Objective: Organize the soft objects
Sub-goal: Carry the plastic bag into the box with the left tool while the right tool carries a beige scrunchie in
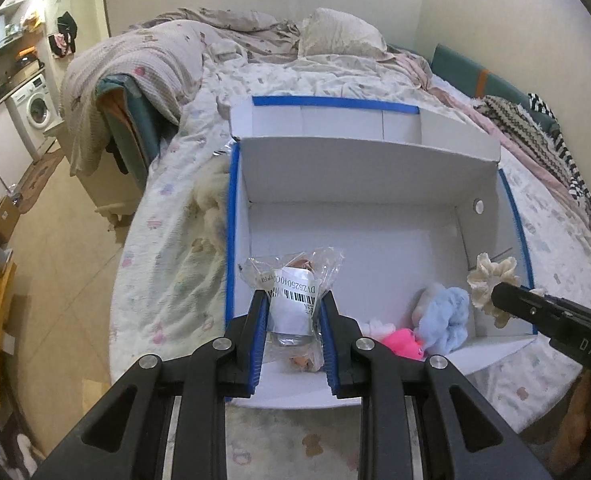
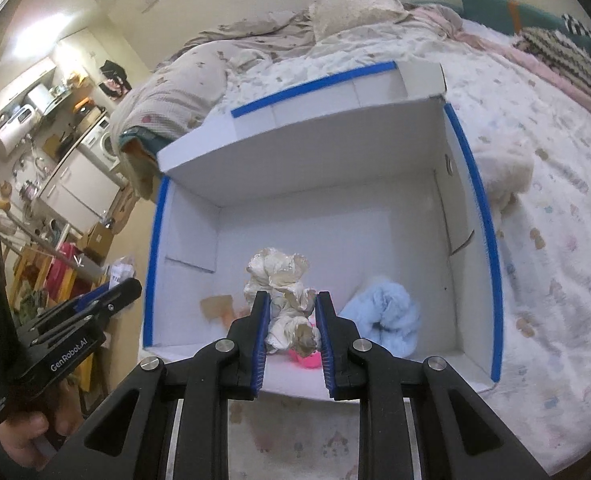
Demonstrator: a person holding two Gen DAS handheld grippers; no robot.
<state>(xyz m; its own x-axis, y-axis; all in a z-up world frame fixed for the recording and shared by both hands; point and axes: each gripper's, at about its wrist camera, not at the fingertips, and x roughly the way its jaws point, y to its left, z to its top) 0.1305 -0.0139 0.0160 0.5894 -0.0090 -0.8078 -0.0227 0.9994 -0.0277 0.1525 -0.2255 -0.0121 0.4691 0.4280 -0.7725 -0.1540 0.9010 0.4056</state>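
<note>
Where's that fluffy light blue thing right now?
The light blue plush lies on the floor of the white cardboard box, in its near right corner, beside the pink toy and below the cream scrunchie held above.

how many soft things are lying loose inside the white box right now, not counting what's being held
2 clearly: a light blue fluffy piece by the near right corner, and a pink toy beside it. Others may hide behind the fingers.

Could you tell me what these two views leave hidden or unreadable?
- Left wrist view: the contents of the plastic packet are hidden by its label and the left tongs.
- Right wrist view: the pink toy is mostly covered by the cream scrunchie.
- Right wrist view: the fluffy item behind the box wall is partly hidden.
</note>
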